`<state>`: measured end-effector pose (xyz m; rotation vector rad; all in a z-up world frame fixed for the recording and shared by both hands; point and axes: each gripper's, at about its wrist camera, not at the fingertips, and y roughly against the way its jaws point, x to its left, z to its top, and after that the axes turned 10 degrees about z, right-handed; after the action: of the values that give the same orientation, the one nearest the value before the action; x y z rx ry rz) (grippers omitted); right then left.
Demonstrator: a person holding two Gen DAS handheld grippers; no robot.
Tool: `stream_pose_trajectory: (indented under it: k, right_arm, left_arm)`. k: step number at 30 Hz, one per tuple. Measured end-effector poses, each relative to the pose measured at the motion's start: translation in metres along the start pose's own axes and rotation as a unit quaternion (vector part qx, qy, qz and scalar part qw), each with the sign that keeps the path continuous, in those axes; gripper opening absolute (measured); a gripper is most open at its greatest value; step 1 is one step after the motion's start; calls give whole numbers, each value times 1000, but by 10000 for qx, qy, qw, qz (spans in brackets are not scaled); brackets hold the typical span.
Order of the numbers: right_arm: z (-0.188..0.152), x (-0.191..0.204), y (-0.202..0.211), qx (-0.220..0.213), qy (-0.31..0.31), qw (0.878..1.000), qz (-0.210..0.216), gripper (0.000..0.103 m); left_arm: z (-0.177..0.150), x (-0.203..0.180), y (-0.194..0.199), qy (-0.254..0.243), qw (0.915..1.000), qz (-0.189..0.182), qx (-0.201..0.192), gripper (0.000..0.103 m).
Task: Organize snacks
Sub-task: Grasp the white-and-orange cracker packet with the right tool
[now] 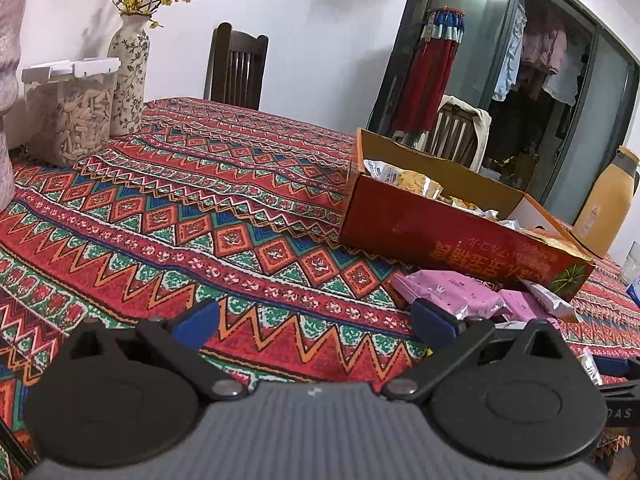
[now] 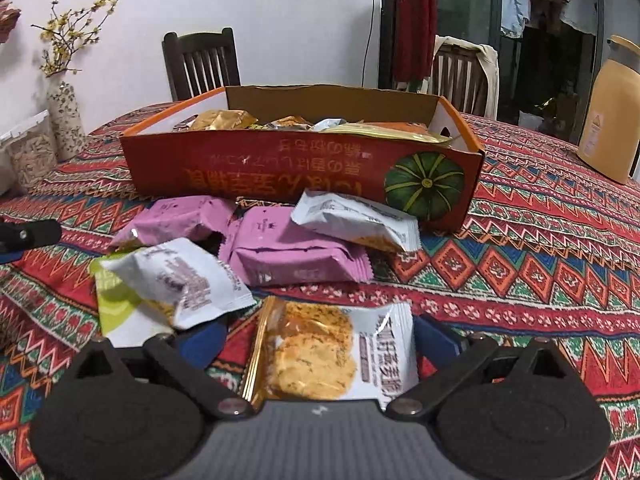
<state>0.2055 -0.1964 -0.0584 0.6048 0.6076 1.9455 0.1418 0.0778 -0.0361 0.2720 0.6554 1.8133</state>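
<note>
Left wrist view: my left gripper (image 1: 316, 316) has its fingers (image 1: 198, 318) spread wide, nothing between them, only patterned worktop (image 1: 160, 208) below. Pink snack packets (image 1: 452, 292) lie just past the right finger, in front of the red snack box (image 1: 440, 236), which holds more packets.

Right wrist view: my right gripper (image 2: 320, 338) is wide open too. A cracker packet (image 2: 332, 352) lies flat on the worktop between the fingers (image 2: 436, 338), pads not pressing it. Ahead lie white packets (image 2: 176, 280), pink ones, then the red box. Left gripper tip shows at the far left edge.
</note>
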Motion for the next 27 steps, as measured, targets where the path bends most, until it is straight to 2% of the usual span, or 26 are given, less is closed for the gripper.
stream_pose_trajectory:
  k: [2, 4, 9, 17, 20, 23, 27]
  right_arm:
    - [-1, -3, 4, -76, -19, 10000, -11, 88]
    - [-3, -4, 8, -176, -27, 9998, -24, 74]
    - [-7, 0, 13, -338, 118, 9993, 98, 51]
    - [-12, -6, 26, -825, -99, 9965, 82, 49]
    - [-14, -9, 31, -1048, -190, 9943, 12, 49]
    - [-16, -12, 35, -1252, -361, 9914, -111, 49]
    - [-17, -22, 43, -1509, -631, 9860, -319, 49]
  left_arm:
    - [0, 0, -1, 2, 10000, 14, 12, 103]
    - [0, 0, -1, 8, 10000, 35, 21, 103]
    - [0, -2, -1, -25, 9999, 113, 15, 103]
    - [1, -17, 6, -394, 9988, 298, -43, 103]
    - [4, -35, 17, -585, 9983, -3, -72, 103]
    - [6, -60, 28, -873, 9958, -184, -215, 103]
    - [5, -99, 33, -1297, 9906, -374, -217, 103]
